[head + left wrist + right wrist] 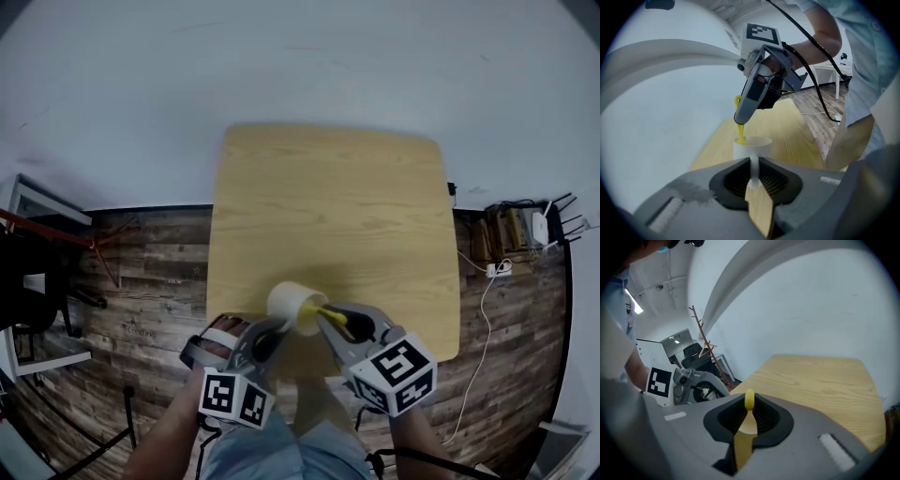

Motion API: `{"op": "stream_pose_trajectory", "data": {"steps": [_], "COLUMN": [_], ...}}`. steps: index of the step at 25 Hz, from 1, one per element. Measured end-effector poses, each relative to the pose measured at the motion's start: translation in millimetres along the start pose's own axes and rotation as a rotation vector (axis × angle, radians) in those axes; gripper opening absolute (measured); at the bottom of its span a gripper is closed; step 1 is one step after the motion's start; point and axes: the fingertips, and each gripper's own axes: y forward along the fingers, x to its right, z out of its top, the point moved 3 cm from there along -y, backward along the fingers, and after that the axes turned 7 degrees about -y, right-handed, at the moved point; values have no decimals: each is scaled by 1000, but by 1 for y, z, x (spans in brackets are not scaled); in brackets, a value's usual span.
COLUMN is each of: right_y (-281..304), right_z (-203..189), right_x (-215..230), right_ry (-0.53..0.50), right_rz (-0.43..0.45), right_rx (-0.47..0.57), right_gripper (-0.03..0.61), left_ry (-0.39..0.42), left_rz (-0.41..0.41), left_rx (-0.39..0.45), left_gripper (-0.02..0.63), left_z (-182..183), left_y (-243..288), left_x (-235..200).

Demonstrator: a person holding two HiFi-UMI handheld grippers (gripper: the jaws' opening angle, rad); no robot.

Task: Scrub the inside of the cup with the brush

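Note:
A white cup [293, 304] is held tilted over the near part of the wooden table [328, 206], its mouth turned to the right. My left gripper [269, 339] is shut on the cup's thin white handle [753, 168], and the cup's rim [753, 141] shows just beyond the jaws. My right gripper [336, 324] is shut on the yellow brush [321, 310], whose head reaches into the cup's mouth. In the left gripper view the brush [739, 132] dips from the right gripper [740, 118] into the cup. The right gripper view shows only the brush's yellow handle end [749, 399] between its jaws.
The table's far half is bare wood. Dark plank floor [150, 281] lies on both sides. Cables and a white router [541, 225] sit at the right. A dark chair [28, 281] and a coat stand [701, 338] are at the left. The person's legs are at the near edge.

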Motion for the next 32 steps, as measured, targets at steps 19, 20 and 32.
{"op": "stream_pose_trajectory", "data": {"steps": [19, 20, 32], "right_y": [-7, -7, -8], "right_z": [-43, -43, -4], "right_x": [-4, -8, -4], "right_ry": [55, 60, -36], "right_rz": [-44, -33, -40], "right_rx": [-35, -33, 28], "right_gripper": [40, 40, 40], "left_ry": [-109, -104, -72], "left_rz": [21, 21, 0], "left_rx": [26, 25, 17], "left_gripper": [78, 78, 78], "left_z": [4, 4, 2], "left_y": [0, 0, -3], "left_x": [-6, -6, 2]}}
